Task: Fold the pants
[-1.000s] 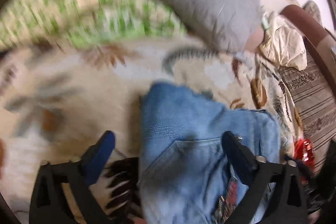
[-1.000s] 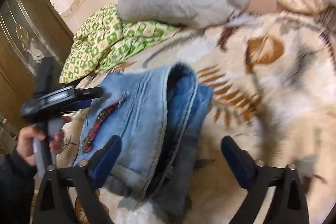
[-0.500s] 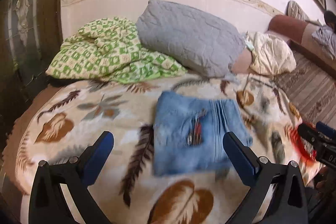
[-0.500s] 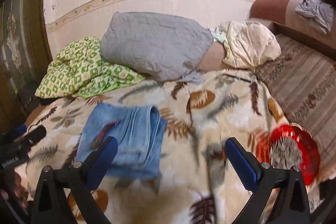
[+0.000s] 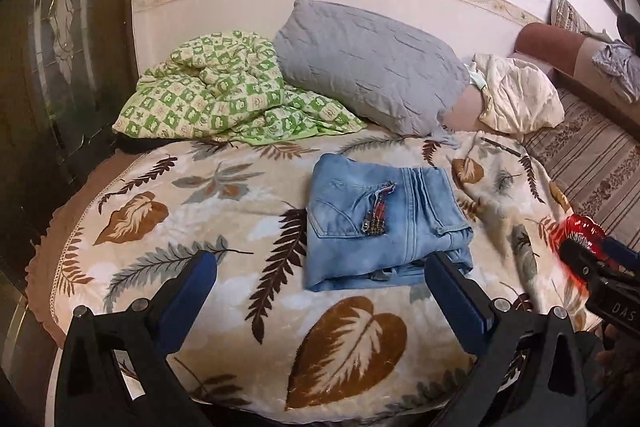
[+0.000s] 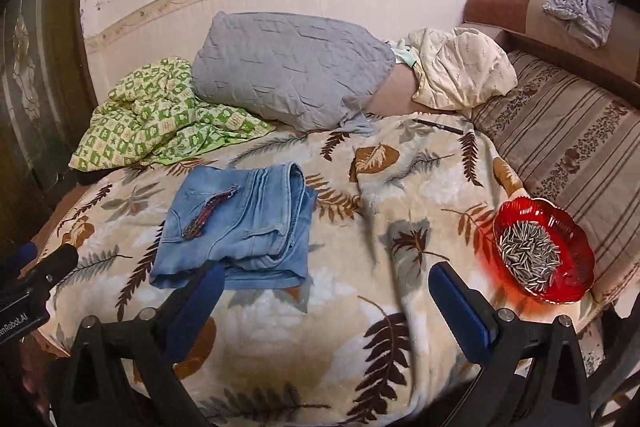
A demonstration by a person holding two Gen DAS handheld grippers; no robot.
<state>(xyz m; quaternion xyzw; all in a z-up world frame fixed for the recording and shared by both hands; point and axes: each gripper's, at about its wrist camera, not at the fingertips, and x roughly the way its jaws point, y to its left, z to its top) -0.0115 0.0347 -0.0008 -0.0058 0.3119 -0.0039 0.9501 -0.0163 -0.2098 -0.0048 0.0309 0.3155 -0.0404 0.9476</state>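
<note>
Left wrist view: left tongs spread wide, nothing between the pads. Jeans folded into a flat packet on the leaf blanket, just ahead of the tongs; the right pad overlaps the packet's near right corner in frame, contact unclear. Bare blanket left of and under the tongs, out to the near edge. Ahead of the jeans: green quilt and grey pillow against the wall. Right tongs' tip shows at the far right, in front of a red bowl.

Right wrist view: right tongs also wide apart, empty. Jeans ahead-left; left pad overlaps the packet's near edge in frame. Open blanket straight ahead and between the pads. Bowl of seeds ahead-right at the blanket's edge, well apart from the jeans. Left tongs' body at far left.
</note>
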